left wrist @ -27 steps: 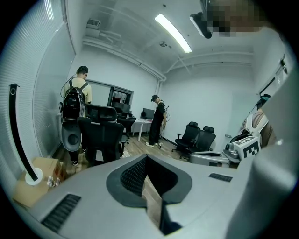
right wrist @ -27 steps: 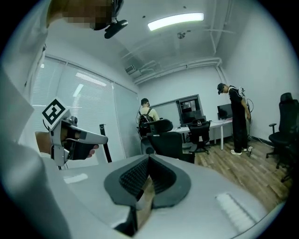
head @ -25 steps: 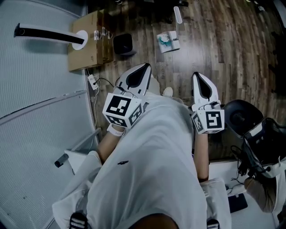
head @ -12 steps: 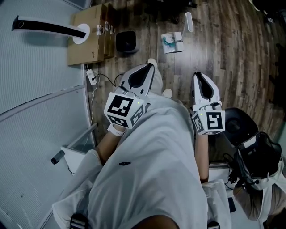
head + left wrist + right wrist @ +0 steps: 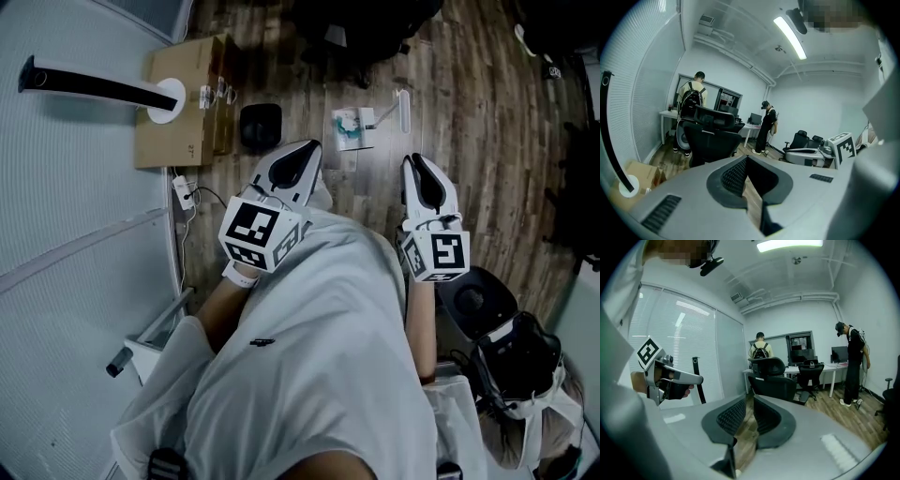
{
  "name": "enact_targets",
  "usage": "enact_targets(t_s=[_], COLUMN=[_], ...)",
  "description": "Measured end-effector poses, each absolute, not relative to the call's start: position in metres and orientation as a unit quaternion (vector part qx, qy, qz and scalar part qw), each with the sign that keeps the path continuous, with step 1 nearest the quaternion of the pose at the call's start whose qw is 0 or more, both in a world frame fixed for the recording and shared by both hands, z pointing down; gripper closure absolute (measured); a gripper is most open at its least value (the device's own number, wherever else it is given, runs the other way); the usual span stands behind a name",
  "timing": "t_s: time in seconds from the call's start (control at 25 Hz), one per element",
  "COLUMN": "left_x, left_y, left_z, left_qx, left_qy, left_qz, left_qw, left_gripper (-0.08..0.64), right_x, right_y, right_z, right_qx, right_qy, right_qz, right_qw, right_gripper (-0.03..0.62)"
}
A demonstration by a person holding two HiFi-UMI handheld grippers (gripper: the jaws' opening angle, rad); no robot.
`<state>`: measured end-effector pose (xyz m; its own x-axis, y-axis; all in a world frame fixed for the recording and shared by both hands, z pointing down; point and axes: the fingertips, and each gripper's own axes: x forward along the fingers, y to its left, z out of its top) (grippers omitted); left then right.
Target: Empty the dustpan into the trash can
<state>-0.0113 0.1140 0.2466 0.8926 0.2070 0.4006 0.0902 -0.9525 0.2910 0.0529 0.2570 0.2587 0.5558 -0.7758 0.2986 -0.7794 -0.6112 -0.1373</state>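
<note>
The cardboard box (image 5: 178, 103) stands on the wooden floor (image 5: 487, 141) against the pale wall. Just to the box's right in the head view is the small black trash can (image 5: 261, 125), close against the box's side. Farther right of the box, past the can, the dustpan (image 5: 351, 127) lies on the floor. It is teal and white, with a white bar (image 5: 404, 111) just beside it (any print on it is too small to read). A black bar with a white round end (image 5: 167, 100) lies across the box's top. A power strip (image 5: 181, 191) with its cords lies just below the box.

Both grippers are held out in front of the person's white coat, on the near side of the box, and neither touches the dustpan or the can. The left gripper (image 5: 305, 150) has its jaws pressed together with nothing between them. The right gripper (image 5: 412, 165) has its jaws slightly spread, having just been opening, and only floor shows through the narrow gap. Each carries a marker cube (image 5: 258, 232) with black-and-white square patterns (no words on them).
</note>
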Motion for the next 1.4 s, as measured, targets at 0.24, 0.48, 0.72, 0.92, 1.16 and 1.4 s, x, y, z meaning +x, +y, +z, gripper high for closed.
enact_targets(t_s=[0.24,0.48,0.72,0.92,1.16,1.4], left_x=[0.027,0.069,0.087,0.095,0.106,0.118], left_y=[0.067,0.038,0.035,0.033,0.046,0.055], left_z=[0.255,0.268,0.285,0.3,0.328,0.354], left_qx=[0.963,0.96,0.952,0.948,0.945,0.939], left_qy=[0.098,0.117,0.126,0.129,0.137,0.152], left_qz=[0.207,0.205,0.223,0.238,0.257,0.277], left_qw=[0.143,0.149,0.17,0.165,0.149,0.134], left_gripper=[0.554,0.554,0.554,0.554,0.554,0.554], right_x=[0.098,0.129,0.147,0.158,0.168,0.17], right_y=[0.218,0.194,0.191,0.189,0.204,0.202], right_z=[0.263,0.278,0.295,0.304,0.337,0.369], right_qx=[0.898,0.904,0.901,0.9,0.892,0.873], right_qy=[-0.406,-0.383,-0.375,-0.371,-0.367,-0.394], right_qz=[0.169,0.19,0.215,0.225,0.254,0.272], right_qw=[0.024,0.036,0.04,0.025,0.072,0.093], right_gripper=[0.482,0.488,0.48,0.581,0.581,0.583])
